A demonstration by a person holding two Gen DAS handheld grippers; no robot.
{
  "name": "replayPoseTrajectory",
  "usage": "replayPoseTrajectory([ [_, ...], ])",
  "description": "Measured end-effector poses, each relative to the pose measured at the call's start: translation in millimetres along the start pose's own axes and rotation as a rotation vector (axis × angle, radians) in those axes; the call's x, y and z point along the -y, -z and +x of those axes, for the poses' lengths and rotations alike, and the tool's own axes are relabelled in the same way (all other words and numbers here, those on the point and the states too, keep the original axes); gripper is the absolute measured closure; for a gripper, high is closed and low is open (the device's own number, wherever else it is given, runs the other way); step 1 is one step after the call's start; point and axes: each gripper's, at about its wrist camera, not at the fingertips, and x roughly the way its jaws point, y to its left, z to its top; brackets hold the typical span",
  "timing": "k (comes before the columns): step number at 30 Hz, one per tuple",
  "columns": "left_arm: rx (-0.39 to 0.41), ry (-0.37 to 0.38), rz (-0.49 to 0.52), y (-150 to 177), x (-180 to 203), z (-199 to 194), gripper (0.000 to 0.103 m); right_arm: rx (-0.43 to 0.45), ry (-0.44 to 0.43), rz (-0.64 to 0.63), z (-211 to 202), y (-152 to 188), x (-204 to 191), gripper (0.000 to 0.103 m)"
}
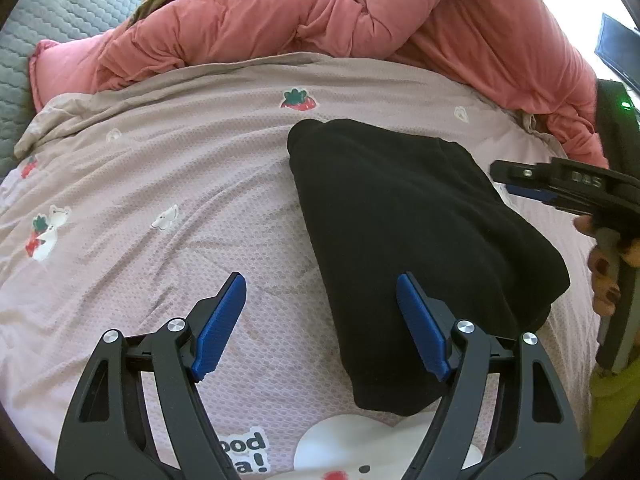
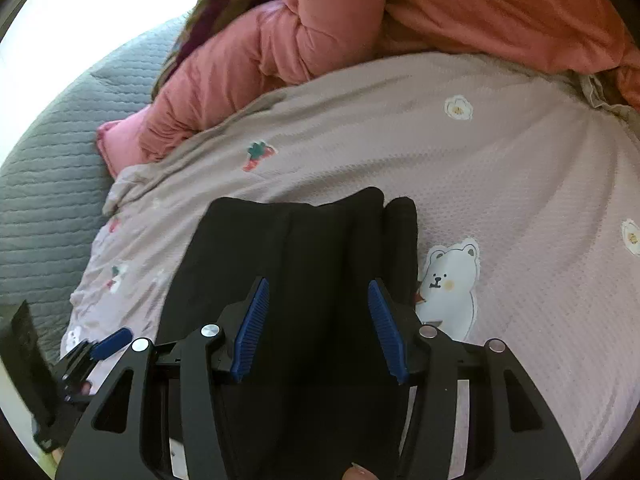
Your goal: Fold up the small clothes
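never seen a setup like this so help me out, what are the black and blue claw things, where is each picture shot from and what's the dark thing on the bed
They are no robot: a person holds a two-finger clamp in each hand, each with a fisheye camera looking along its blue-padded fingers. One picture looks out from the left hand-held gripper, the other from the right hand-held gripper. Both stand open and hold nothing. On the pale pink bedsheet, printed with bears and strawberries, lies a folded black garment. Behind it is a bunched salmon-pink quilt, and at the side a grey quilted cover. The right gripper hovers over the black garment.
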Motion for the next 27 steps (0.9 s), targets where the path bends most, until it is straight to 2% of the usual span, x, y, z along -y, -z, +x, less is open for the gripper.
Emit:
replayPoseTrajectory([
  [7,-0.002,0.013,-0.002,1,-1,0,0.033,-0.038,0.009,0.024,25,-6,6,0.052],
  [8,-0.001,0.015,-0.003,1,-1,1,0.033,-0.044,0.012,0.021,27,-6,6,0.057],
  [9,-0.001,0.020,-0.003,2,-2,1,0.033,-0.045,0.027,0.011,28,-5,3,0.069],
  [11,0.003,0.025,0.001,2,-2,0,0.033,-0.033,0.033,-0.044,27,-4,-7,0.076],
  [16,0.001,0.046,-0.013,3,-4,0,0.033,-0.040,0.060,-0.049,34,-6,-5,0.070],
  [19,0.004,0.059,-0.009,4,-3,-1,0.033,-0.046,0.068,-0.083,41,-3,-7,0.073],
  [20,0.005,0.062,-0.009,3,-3,-1,0.033,-0.036,0.055,-0.088,39,-1,-8,0.083],
  [21,0.005,0.071,-0.013,3,-2,-1,0.033,-0.022,0.033,-0.089,35,-1,-10,0.088],
  [24,0.023,0.123,-0.021,4,-2,-7,0.033,0.064,0.004,-0.113,6,0,-18,0.090],
  [27,0.042,0.148,-0.006,2,3,-14,0.033,0.139,0.013,-0.151,-30,1,-22,0.091],
])
